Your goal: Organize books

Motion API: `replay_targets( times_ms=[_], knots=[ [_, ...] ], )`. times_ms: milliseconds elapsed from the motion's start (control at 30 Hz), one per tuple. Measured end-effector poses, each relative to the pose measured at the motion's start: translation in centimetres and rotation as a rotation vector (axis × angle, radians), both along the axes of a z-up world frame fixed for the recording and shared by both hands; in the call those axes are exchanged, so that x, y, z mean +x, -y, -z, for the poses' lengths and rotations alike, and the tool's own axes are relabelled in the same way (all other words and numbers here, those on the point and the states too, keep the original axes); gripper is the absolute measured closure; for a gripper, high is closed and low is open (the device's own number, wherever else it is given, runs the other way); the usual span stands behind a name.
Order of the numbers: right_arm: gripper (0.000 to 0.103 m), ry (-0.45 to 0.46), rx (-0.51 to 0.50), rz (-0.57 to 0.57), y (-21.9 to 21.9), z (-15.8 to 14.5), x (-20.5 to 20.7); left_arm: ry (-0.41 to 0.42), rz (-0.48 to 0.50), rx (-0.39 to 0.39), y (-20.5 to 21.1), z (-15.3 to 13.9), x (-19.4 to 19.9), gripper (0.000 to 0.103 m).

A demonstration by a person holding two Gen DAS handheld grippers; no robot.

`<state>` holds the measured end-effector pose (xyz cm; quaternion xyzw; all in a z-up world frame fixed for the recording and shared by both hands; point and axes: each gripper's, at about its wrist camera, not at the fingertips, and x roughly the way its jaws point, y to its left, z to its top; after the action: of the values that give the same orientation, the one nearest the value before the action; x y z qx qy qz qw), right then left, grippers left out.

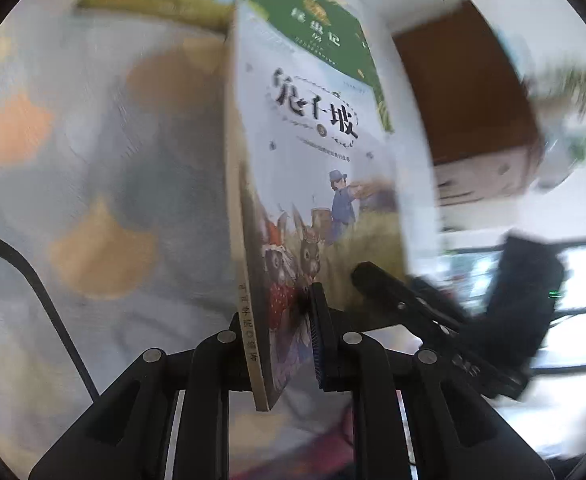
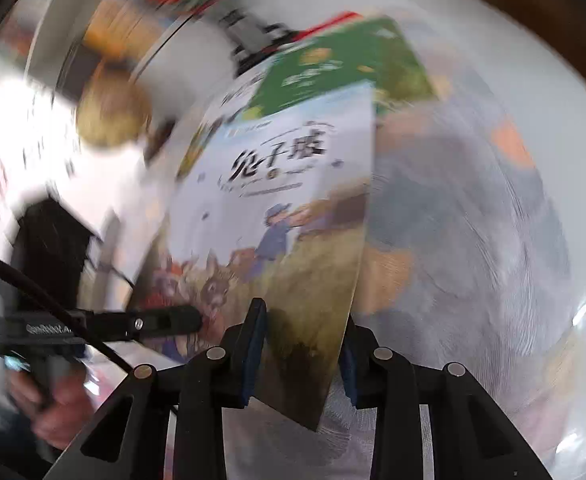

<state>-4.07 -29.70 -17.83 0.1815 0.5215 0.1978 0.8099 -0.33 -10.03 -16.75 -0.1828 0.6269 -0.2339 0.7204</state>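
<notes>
Left gripper is clamping the rabbit-cover book at its lower spine corner, pads pressing both covers. Right gripper is pinching the same book at the opposite lower edge, jaws closed on it. Book is being held up off the patterned cloth, cover tilted. A green book is sitting directly behind it, overlapping its top edge; which fingers carry it, can't tell. Brown open-topped box is showing off to the right in the left wrist view, near but apart from the books; contents too blurred to read. Both frames are heavily motion-smeared.
</notes>
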Motion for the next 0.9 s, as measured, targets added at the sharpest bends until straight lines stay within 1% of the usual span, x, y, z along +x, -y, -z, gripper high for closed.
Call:
replay_targets(
  times_ms=[33,67,100,167,200,267,333,367,467,533,633,667,767,900],
  knots=[
    [0.072,0.023,-0.061,-0.035,-1.2,-0.4,-0.1,0.057,0.024,0.082,0.6,-0.7,-0.6,0.089],
    [0.072,0.041,-0.107,-0.070,-2.3,-0.6,-0.2,0.101,0.042,0.145,0.9,-1.3,-1.1,0.089],
    [0.072,0.052,-0.125,-0.095,-2.9,-0.6,-0.3,0.130,0.054,0.184,0.9,-1.7,-1.4,0.089],
    [0.072,0.066,-0.145,-0.140,-4.3,-0.7,-0.4,0.159,0.059,0.205,0.4,-2.3,-2.1,0.089],
    [0.072,0.071,-0.144,-0.164,-4.9,-0.8,-0.3,0.187,0.054,0.218,-0.2,-2.9,-2.6,0.089],
    [0.072,0.100,-0.176,-0.214,-6.6,-1.3,-0.4,0.233,0.045,0.245,-1.2,-3.9,-3.4,0.089],
    [0.072,0.127,-0.183,-0.260,-8.2,-1.8,-0.7,0.260,0.029,0.277,-2.3,-4.9,-3.7,0.089],
    [0.072,0.143,-0.184,-0.280,-9.1,-2.2,-0.8,0.267,0.018,0.285,-3.3,-5.2,-3.9,0.089],
    [0.072,0.205,-0.209,-0.334,-12.0,-3.4,-1.2,0.272,-0.026,0.275,-6.2,-6.4,-4.2,0.089],
    [0.072,0.240,-0.204,-0.360,-13.4,-4.5,-1.4,0.279,-0.048,0.280,-7.7,-7.0,-4.5,0.088],
    [0.072,0.285,-0.194,-0.394,-16.0,-6.2,-1.1,0.295,-0.090,0.247,-11.0,-8.2,-5.4,0.086],
    [0.072,0.296,-0.193,-0.405,-17.1,-6.7,-1.1,0.307,-0.108,0.241,-12.4,-8.8,-5.7,0.086],
    [0.072,0.337,-0.188,-0.429,-20.4,-8.4,-1.3,0.341,-0.139,0.239,-14.8,-10.3,-6.1,0.087],
    [0.072,0.389,-0.177,-0.455,-24.6,-10.9,-1.7,0.390,-0.183,0.241,-19.4,-12.4,-6.7,0.087]
  ],
)
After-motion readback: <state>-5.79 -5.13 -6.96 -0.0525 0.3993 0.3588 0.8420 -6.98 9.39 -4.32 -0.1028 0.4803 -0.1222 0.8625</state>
